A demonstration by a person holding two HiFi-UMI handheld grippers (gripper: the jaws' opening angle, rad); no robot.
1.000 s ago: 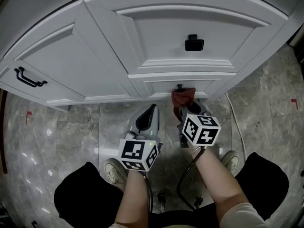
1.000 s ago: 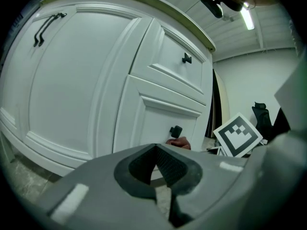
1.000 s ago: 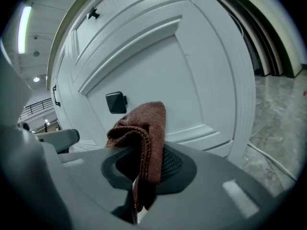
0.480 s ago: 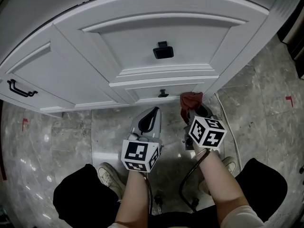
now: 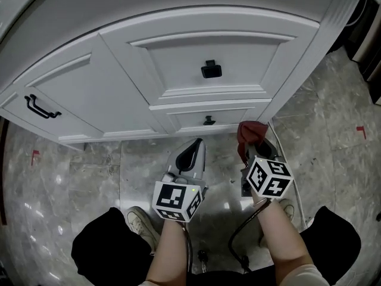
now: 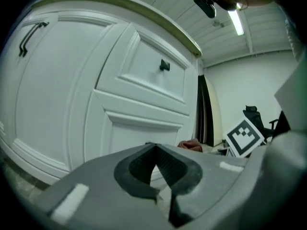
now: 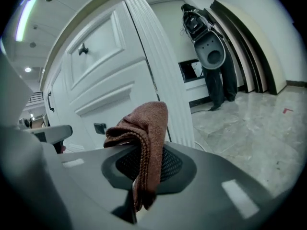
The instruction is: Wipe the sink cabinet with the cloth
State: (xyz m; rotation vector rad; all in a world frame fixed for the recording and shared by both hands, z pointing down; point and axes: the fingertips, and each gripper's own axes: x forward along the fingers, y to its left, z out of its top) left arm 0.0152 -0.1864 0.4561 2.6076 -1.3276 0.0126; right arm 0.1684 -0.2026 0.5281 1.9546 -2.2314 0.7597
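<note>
My right gripper (image 5: 255, 146) has carried the cloth (image 5: 251, 132) rightward, away from the small lower knob (image 5: 209, 121) and toward the right corner post of the sink cabinet (image 5: 196, 46). Its jaws are clamped on the brown cloth, which bunches up above them. My left gripper (image 5: 191, 151) hangs near the cabinet's foot, jaws together and empty.

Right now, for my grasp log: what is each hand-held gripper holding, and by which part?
The right hand-held gripper clamps the brown cloth across a bunched fold; the left hand-held gripper is shut on nothing.
</note>
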